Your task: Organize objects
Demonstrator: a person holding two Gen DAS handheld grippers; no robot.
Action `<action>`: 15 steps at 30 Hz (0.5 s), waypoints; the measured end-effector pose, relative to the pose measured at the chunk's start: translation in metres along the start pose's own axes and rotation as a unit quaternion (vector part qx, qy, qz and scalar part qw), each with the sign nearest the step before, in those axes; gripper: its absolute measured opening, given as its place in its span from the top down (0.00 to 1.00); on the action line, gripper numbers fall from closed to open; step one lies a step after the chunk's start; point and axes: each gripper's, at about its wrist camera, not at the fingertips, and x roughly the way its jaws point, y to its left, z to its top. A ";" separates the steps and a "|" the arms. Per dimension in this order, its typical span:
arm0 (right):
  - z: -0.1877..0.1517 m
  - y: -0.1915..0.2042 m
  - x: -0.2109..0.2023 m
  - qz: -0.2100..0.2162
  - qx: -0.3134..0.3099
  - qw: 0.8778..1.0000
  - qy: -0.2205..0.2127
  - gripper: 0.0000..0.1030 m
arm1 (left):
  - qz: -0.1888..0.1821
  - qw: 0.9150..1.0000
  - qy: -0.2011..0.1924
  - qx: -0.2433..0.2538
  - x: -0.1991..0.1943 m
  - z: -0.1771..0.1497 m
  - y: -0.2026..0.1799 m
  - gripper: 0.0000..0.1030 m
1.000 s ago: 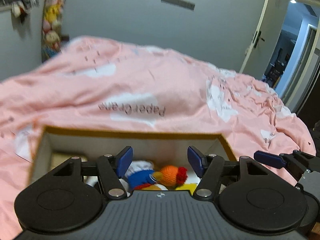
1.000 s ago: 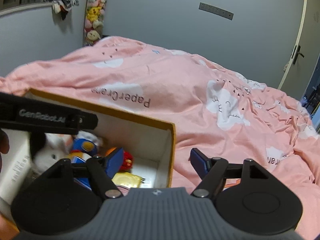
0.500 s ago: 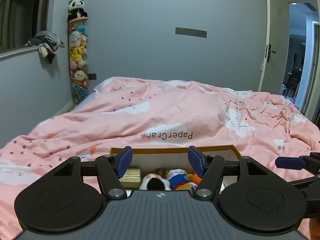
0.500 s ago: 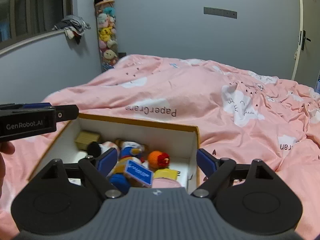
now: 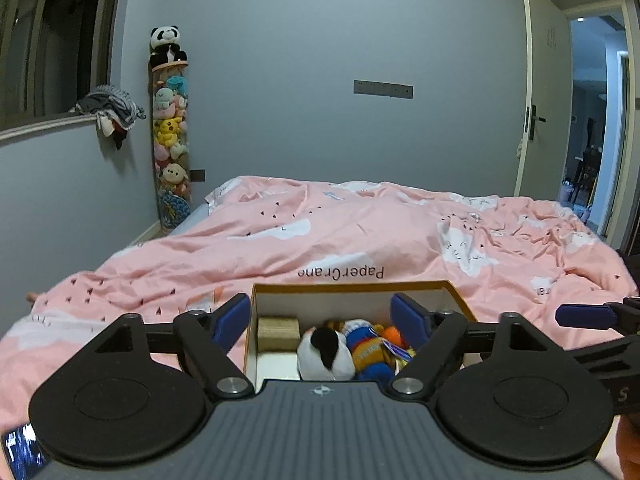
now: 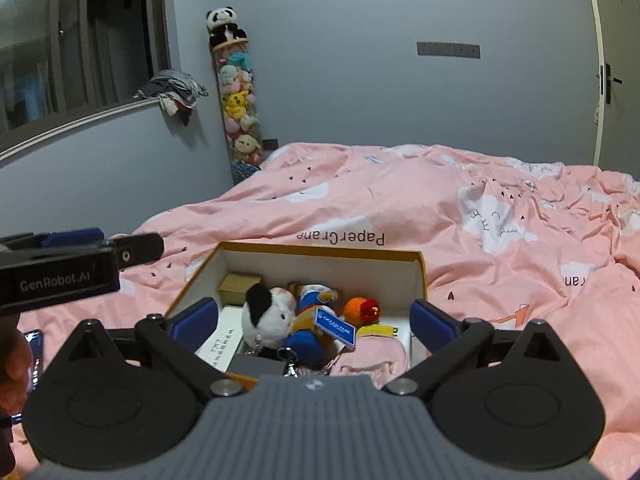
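Covering the bed is a rumpled pink duvet (image 5: 360, 236), grey walls behind (a column of plush toys (image 5: 171, 136) in the corner). On it sits an open cardboard box (image 6: 416, 280) packed with soft toys (image 6: 268, 312). The left gripper (image 5: 322, 318) and right gripper (image 6: 314, 320) are both opening, gripping nothing.

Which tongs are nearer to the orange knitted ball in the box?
Right. The right tongs, opening and empty, frame the orange knitted ball from just in front; the left tongs, also opening, sit off the box's left side.
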 end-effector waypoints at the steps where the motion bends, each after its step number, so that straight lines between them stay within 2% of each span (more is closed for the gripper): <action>1: -0.003 0.001 -0.004 -0.002 0.004 1.000 -0.003 0.01 | -0.002 1.000 -0.003 -0.010 -0.004 -0.003 0.002 0.00; 4: -0.011 0.002 -0.013 -0.006 0.016 1.000 -0.007 0.01 | -0.003 0.999 -0.014 -0.033 -0.013 -0.012 0.007 0.00; 8: -0.022 0.004 -0.016 -0.026 0.012 1.000 -0.010 0.01 | 0.002 0.998 -0.004 -0.058 -0.015 -0.021 0.013 0.00; 11: -0.029 0.004 -0.012 -0.047 0.011 0.999 -0.010 0.01 | 0.022 0.998 0.008 -0.052 -0.012 -0.028 0.013 0.00; 15: -0.035 0.000 -0.006 -0.046 0.027 0.999 0.000 0.01 | 0.023 0.998 0.026 -0.053 -0.006 -0.040 0.013 0.00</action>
